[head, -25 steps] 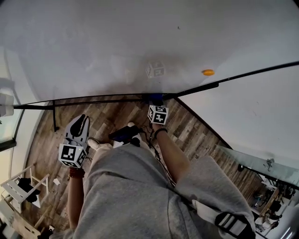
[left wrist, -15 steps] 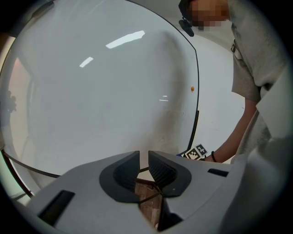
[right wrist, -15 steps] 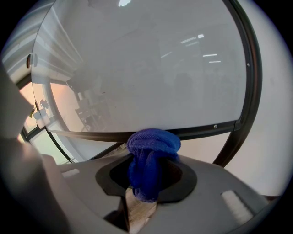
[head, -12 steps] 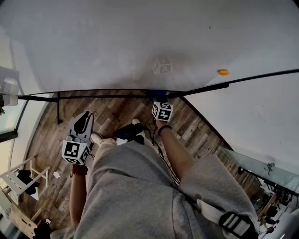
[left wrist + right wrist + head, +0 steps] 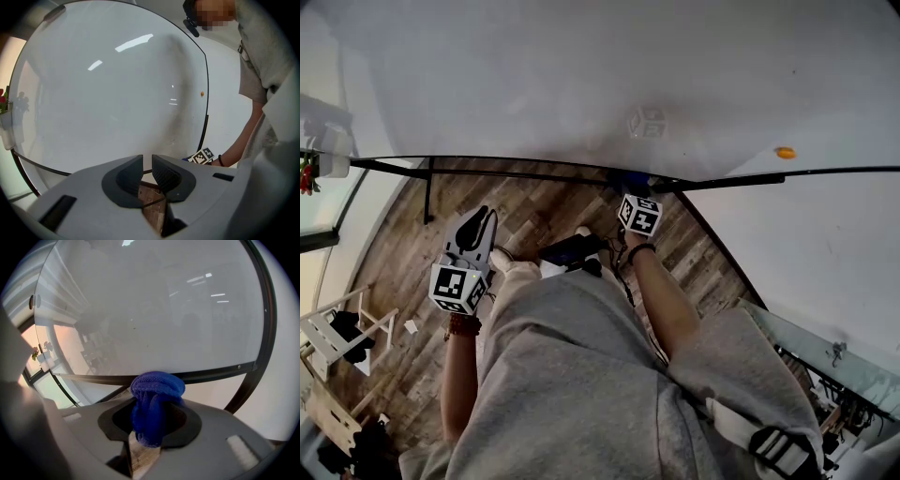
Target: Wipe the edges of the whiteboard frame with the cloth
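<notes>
Blue and soft, the cloth point(image 5: 156, 401) is bunched into a little ball, and the right gripper point(image 5: 152, 411) has its two jaws squeezed tight on it. The top of the ball sticks out past the jaws. It sits right up against the black frame point(image 5: 215, 371) that runs along the bottom of the whiteboard point(image 5: 581, 84). It looks like it is touching the bar, close to the bottom corner where the frame turns upward. The left gripper point(image 5: 147, 165) is off to the side, down lower and well apart from the board. Its jaws stand a little way apart with only a thin gap, and nothing is in the gap. You can just see the brown wood floor point(image 5: 412, 244) through it. This gripper points toward the board but is not touching it. The board is big, white and shiny, and ceiling lights shine back off it. A small orange spot point(image 5: 784, 152) sits on the board near the bottom bar, further along from the cloth. The person wears baggy grey clothes point(image 5: 581, 375) and has a dark band point(image 5: 639, 251) on the right wrist. One dark shoe point(image 5: 572, 248) rests on the wood floor just under the board.
</notes>
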Tool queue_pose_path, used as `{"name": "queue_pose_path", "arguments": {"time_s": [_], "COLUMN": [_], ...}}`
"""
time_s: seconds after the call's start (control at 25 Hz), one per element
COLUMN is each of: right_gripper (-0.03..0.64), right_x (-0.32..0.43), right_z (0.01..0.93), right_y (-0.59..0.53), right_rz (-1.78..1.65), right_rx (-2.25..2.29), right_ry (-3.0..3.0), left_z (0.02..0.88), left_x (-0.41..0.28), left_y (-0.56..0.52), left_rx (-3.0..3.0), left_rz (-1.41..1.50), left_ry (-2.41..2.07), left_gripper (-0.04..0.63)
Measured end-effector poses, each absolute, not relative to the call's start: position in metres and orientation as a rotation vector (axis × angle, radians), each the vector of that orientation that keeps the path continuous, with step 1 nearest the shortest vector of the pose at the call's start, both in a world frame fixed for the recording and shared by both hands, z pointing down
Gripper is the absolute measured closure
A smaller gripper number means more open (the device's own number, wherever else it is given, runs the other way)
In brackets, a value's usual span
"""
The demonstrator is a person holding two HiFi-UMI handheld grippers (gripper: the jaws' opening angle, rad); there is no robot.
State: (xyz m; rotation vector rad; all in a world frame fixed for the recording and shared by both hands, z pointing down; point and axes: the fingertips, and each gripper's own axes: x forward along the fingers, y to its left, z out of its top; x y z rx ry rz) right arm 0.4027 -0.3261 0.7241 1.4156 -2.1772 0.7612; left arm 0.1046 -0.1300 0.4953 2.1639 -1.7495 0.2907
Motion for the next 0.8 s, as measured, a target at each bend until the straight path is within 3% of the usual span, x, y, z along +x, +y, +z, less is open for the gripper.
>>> {"name": "queue_pose_path", "arguments": {"time_s": [0.8], "right_gripper": [0.485], "right_x": [0.350], "right_z": [0.722], "right_y": [-0.313], "right_rz": [0.790], "right_rx": [1.366], "right_ry": [-2.191], "left_z": [0.500], "left_x": [0.062], "left_y": [-0.109], "left_rx": [2.097], "left_rz": [0.242], "left_ry": [-1.808], "left_gripper": [0.531]}}
